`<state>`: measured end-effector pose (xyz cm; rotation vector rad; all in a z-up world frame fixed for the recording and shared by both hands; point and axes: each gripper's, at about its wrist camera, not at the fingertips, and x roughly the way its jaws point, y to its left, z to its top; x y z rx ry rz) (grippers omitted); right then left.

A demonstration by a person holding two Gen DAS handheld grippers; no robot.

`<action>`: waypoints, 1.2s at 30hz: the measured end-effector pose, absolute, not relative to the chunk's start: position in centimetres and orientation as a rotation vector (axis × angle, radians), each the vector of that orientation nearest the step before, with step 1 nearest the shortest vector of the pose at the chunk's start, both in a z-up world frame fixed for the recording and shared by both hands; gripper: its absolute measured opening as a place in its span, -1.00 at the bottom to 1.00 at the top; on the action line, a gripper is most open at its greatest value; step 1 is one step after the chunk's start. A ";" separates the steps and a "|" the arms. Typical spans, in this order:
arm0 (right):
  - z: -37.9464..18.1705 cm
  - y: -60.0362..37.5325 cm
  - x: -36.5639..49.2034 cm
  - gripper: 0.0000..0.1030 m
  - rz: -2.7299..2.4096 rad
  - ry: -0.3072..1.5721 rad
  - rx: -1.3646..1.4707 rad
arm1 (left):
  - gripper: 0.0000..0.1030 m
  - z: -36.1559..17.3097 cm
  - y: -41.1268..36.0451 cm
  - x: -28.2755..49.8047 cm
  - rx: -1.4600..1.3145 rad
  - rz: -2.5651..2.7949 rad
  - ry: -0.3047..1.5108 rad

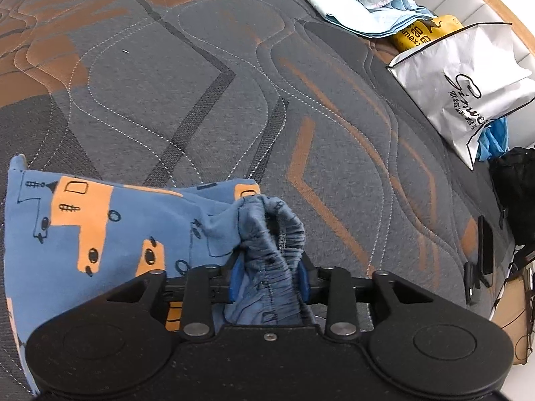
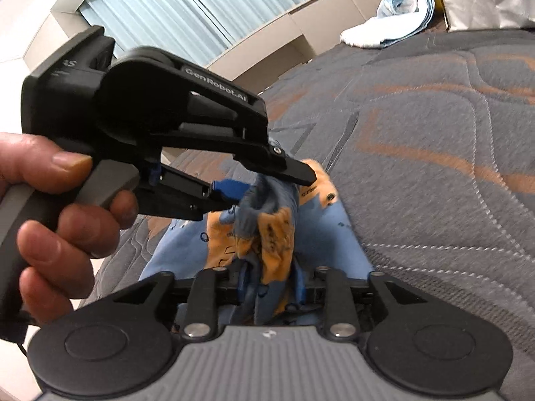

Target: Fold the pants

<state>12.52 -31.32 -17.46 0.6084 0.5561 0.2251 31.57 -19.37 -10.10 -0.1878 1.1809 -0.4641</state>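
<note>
The left gripper (image 1: pixel 267 275) had bunched waistband between its partly spread blue pads; whether they pressed it was unclear. The right gripper (image 2: pixel 271 284) likewise straddled gathered cloth. The blue-and-orange pants (image 1: pixel 100 227) lay on the quilted mattress (image 1: pixel 234 83), running leftward, their far end cut off. Beyond sat a white bag (image 1: pixel 461 90) and pale cloth (image 1: pixel 361 3).

- The left gripper (image 2: pixel 267 183) is built in black, marked "GenRobot.AI" in white, with a grey trigger.
- Blue pads (image 1: pixel 235 280) and silver rivets are seen on both grippers.
- The right gripper (image 2: pixel 271 287) is topped by a ribbed grey plate.
</note>
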 end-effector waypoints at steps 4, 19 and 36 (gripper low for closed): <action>-17.4 -31.9 12.2 -0.27 0.213 0.555 0.602 | -0.27 -9.6 -19.3 31.1 -0.190 -0.481 1.154; -15.5 -31.4 10.5 -0.02 0.186 0.514 0.474 | -0.02 -9.5 -15.8 30.2 -0.249 -0.480 1.106; -14.1 -31.9 10.4 0.08 0.190 0.464 0.347 | 0.08 -9.5 -14.3 30.0 -0.397 -0.554 1.026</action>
